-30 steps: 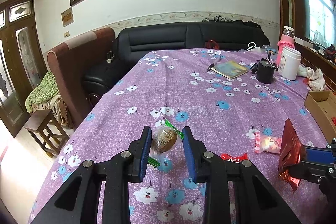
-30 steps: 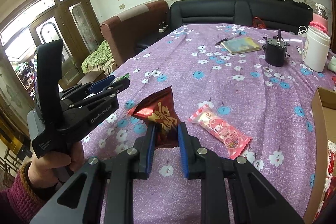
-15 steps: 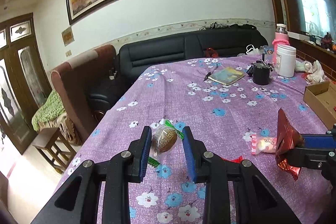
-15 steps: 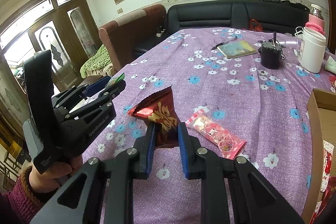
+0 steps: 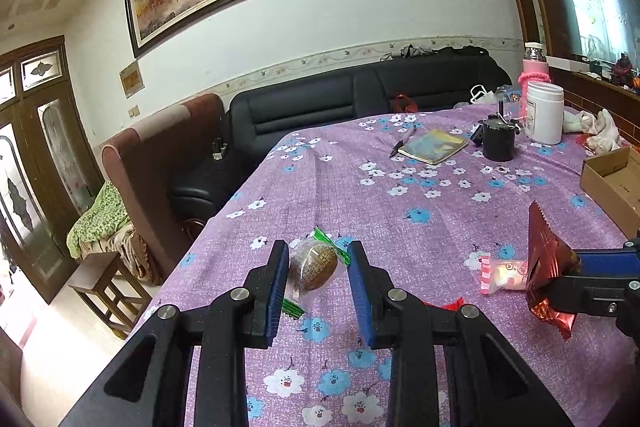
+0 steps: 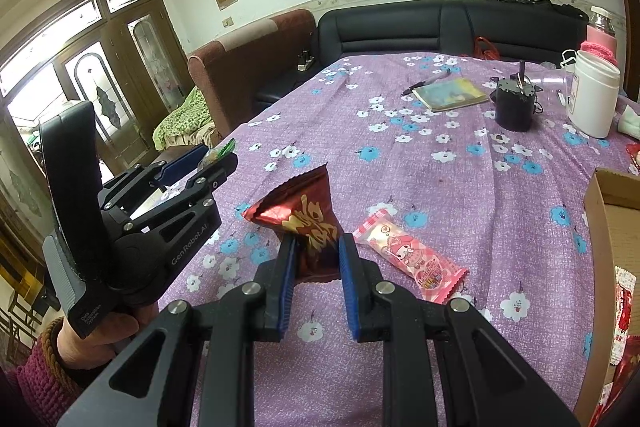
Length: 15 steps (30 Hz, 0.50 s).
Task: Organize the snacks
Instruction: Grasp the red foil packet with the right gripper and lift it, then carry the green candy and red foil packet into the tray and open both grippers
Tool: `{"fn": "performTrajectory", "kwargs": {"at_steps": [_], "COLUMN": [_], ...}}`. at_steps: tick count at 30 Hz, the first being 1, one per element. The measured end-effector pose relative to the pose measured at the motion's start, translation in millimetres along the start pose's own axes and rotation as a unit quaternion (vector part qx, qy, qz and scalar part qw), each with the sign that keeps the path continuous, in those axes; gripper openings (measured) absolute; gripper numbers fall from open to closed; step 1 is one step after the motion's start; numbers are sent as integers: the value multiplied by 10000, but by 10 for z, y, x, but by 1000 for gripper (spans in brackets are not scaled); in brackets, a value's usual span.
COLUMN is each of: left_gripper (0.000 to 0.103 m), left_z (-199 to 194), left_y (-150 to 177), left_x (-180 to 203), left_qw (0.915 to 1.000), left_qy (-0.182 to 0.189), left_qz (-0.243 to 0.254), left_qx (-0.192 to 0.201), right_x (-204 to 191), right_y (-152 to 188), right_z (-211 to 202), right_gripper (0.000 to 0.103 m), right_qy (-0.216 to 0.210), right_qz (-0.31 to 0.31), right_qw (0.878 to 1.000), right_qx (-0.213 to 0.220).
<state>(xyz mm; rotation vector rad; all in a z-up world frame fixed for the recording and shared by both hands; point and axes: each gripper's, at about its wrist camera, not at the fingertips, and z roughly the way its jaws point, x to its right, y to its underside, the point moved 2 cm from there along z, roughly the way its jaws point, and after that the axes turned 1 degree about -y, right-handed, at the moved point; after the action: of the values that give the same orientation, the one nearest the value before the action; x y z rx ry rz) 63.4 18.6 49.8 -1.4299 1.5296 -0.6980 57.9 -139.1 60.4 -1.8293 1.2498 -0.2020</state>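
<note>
Holding one snack in each hand right now, both lifted off the purple flowered desk (image 5: pixel 400 211). The left hand-held gripper (image 5: pixel 318 281) is pinching a clear-wrapped brown pastry (image 5: pixel 314 267) with green crimped ends, and the right hand-held gripper (image 6: pixel 318 259) is clamped tight on the lower end of a red foil snack bag (image 6: pixel 304 215). A pink snack packet (image 6: pixel 408 255) with a cartoon bunny is lying on the desk just beside the right gripper, and the open cardboard box (image 6: pixel 612 211) sits at the desk's right edge, which I'd guess is where everything goes.

What could go wrong: the pastry wrapper is slick and puffy, and from the left wrist view I honestly can't tell if the pads are biting the pastry itself or just the film, so a quick swing toward the box could let it slide out. The foil bag is only gripped by one end, so it flops and could catch the box wall. Squeezing harder would likely squash the pastry.

Readable text: "GenRobot.AI" on the side of the left gripper, plus a small label on its handle that looks like "Data Collection System". The gold lettering on the red bag isn't legible to me.
</note>
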Motion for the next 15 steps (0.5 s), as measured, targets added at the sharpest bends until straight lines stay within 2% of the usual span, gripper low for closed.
{"fn": "performTrajectory", "kwargs": {"at_steps": [15], "left_gripper": [32], "left_z": [-19], "left_y": [4], "left_x": [-11], "left_qw": [10000], "left_qy": [-38], "left_qz": [3], "left_qx": [26], "right_x": [53], "right_y": [-23], "right_z": [-48], "right_gripper": [21], "right_qy": [33], "right_qz": [99], "right_qw": [9999], "right_qx": [80]}}
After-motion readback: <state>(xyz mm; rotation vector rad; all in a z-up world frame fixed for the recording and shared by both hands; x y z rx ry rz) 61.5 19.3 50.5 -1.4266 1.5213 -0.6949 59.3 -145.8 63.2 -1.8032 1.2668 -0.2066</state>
